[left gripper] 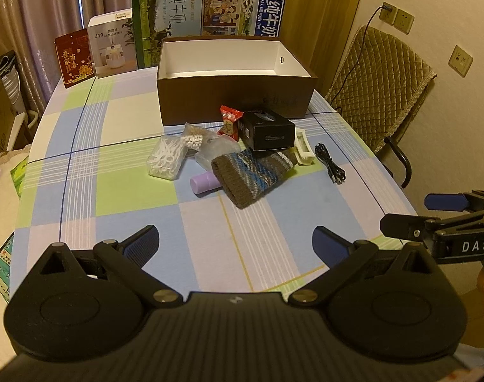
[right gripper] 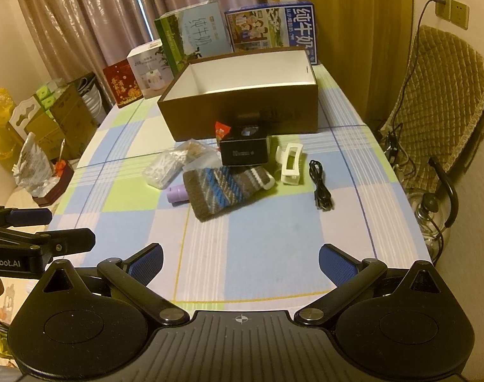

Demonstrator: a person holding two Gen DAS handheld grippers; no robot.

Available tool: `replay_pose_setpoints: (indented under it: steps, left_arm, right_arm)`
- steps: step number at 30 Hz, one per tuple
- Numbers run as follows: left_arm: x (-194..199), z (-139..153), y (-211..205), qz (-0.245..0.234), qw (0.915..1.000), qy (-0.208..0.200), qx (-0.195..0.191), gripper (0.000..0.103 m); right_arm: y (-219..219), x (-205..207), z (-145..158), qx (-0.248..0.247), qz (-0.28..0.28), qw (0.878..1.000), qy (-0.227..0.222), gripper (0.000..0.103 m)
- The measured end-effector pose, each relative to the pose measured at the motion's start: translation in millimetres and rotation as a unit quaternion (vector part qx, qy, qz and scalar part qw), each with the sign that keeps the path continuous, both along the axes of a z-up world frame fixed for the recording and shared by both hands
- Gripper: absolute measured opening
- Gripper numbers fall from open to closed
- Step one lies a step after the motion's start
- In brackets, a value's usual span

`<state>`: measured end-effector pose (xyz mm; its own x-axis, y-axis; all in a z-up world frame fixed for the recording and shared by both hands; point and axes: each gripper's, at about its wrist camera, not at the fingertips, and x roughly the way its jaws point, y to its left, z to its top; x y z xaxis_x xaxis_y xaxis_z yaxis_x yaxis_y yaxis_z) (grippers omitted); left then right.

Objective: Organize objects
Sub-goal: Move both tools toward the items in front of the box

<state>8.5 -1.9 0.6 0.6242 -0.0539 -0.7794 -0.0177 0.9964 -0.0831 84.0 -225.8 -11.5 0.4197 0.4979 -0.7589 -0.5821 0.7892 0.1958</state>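
A brown open box [left gripper: 235, 98] [right gripper: 242, 111] with a white, empty inside stands mid-table. In front of it lies a pile: a striped knit sock [left gripper: 251, 172] [right gripper: 226, 187], a small black box [left gripper: 267, 129] [right gripper: 243, 152], a red snack packet [left gripper: 229, 121], a clear tub of floss picks [left gripper: 167, 157] [right gripper: 164, 168], a bag of cotton swabs [left gripper: 195, 137], a lilac tube [left gripper: 203, 183] [right gripper: 177, 193], a white hair claw [left gripper: 305, 149] [right gripper: 291, 162] and a black cable [left gripper: 329, 164] [right gripper: 319, 187]. My left gripper [left gripper: 237, 243] and right gripper [right gripper: 240, 262] hover open over the table's near edge, both holding nothing.
Milk cartons [left gripper: 165, 19] [right gripper: 270, 27], a humidifier box [left gripper: 113, 44] and a red box [left gripper: 74, 57] line the table's far edge. A padded chair [left gripper: 378, 86] [right gripper: 439, 108] stands at the right. Cardboard boxes and bags [right gripper: 51, 121] crowd the floor on the left.
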Motion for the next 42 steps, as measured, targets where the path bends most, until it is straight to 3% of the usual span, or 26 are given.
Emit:
replay_pose_setpoints:
  steps: [19, 33, 42]
  left_arm:
    - [14.7, -1.5, -5.6, 0.036, 0.9993, 0.008, -0.001, 0.101]
    - [35.2, -5.7, -5.9, 0.049, 0.9987, 0.015, -0.002, 0.101]
    - [53.1, -12.9, 10.1, 0.084, 0.9963, 0.018, 0.011, 0.101]
  right_arm:
    - [-2.1, 12.8, -1.0, 0.003, 0.003, 1.000, 0.004, 0.101]
    - [-4.8, 43.5, -5.8, 0.010, 0.011, 1.000, 0.009, 0.101]
    - [-6.2, 76.8, -16.3, 0.003, 0.013, 1.000, 0.007, 0.101]
